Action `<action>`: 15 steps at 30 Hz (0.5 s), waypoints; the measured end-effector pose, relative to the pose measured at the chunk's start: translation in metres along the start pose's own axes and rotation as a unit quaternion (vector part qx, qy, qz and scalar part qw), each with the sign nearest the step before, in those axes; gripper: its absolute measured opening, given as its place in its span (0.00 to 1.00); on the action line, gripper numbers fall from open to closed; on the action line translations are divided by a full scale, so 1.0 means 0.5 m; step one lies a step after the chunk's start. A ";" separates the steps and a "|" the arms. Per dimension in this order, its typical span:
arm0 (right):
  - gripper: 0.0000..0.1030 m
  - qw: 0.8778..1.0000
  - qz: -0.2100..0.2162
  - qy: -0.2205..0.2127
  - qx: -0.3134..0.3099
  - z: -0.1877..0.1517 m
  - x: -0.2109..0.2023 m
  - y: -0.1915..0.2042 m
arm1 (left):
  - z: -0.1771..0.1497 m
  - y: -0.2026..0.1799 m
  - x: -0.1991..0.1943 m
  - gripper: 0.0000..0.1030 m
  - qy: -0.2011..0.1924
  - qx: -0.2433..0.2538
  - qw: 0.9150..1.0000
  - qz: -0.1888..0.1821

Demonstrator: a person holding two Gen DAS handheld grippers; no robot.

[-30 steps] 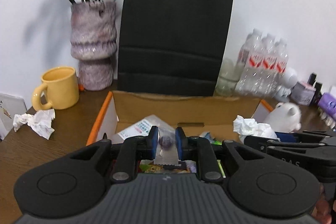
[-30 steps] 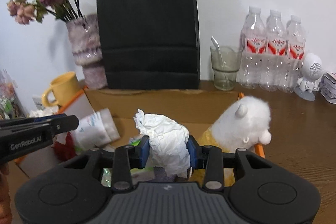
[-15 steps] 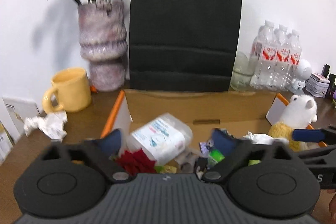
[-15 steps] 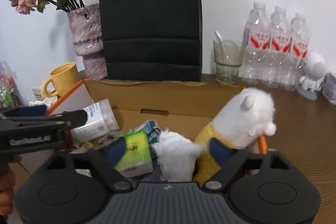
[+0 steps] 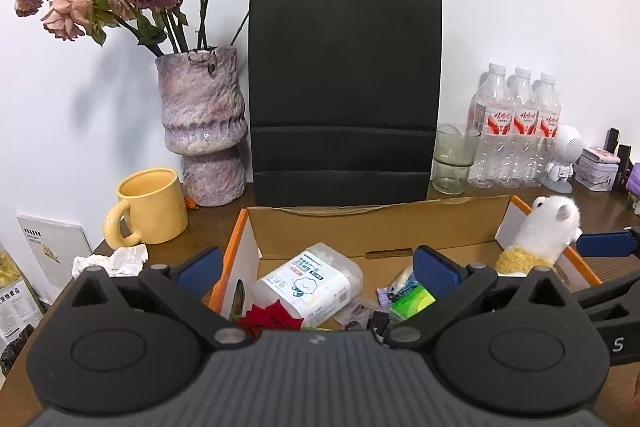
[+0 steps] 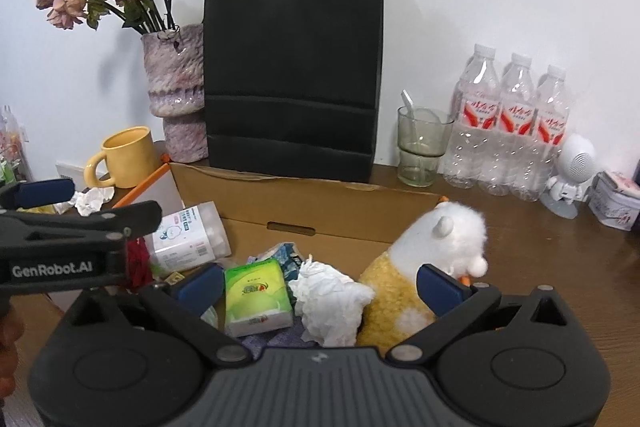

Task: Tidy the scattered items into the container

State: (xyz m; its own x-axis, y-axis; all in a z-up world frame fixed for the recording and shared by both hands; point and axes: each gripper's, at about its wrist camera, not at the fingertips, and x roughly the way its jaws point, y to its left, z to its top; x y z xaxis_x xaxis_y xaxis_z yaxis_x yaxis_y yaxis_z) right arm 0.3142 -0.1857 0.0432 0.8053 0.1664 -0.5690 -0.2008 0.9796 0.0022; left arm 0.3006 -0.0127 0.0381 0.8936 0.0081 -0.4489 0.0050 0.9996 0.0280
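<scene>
The left claw (image 5: 316, 269) is held with its blue pads spread wide apart, nothing between them, above the near edge of the cardboard box (image 5: 360, 231). The right claw (image 6: 320, 283) is likewise spread wide and grips nothing. Inside the box are seen a clear tub of cotton swabs (image 5: 308, 285), a red rose (image 5: 270, 319), a green tissue pack (image 6: 256, 297), a crumpled white tissue (image 6: 328, 301) lying just beside that pack, and a white and yellow plush toy (image 6: 424, 267) leaning at the right end. One more crumpled tissue (image 5: 110, 261) is left on the counter (image 6: 540, 259), outside the box (just in front of the yellow mug (image 5: 150, 205)). Behind the box stand a black paper bag (image 5: 344, 87) and a vase (image 5: 202, 127).
</scene>
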 end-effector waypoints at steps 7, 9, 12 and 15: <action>1.00 1.000 -0.004 -0.014 0.001 -0.003 -0.055 -0.001 | 0.000 0.005 -0.056 1.00 -0.018 -0.005 1.000 -0.004; 1.00 1.000 -0.007 -0.020 -0.002 -0.008 -0.076 0.002 | -0.002 0.006 -0.077 1.00 -0.024 -0.005 1.000 -0.006; 1.00 1.000 -0.003 -0.023 -0.001 -0.017 -0.107 0.004 | -0.008 0.006 -0.106 1.00 -0.031 -0.007 0.999 -0.006; 1.00 1.000 -0.002 -0.026 0.002 -0.028 -0.136 0.007 | -0.015 0.003 -0.138 1.00 -0.036 -0.007 0.999 -0.011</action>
State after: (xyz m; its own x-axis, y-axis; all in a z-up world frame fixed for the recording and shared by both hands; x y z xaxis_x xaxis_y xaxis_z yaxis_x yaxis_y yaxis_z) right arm 0.2508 -0.1953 0.0706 0.8341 0.1685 -0.5253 -0.1957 0.9807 0.0038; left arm 0.2355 -0.0116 0.0627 0.9230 -0.0150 -0.3846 0.0189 0.9998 0.0064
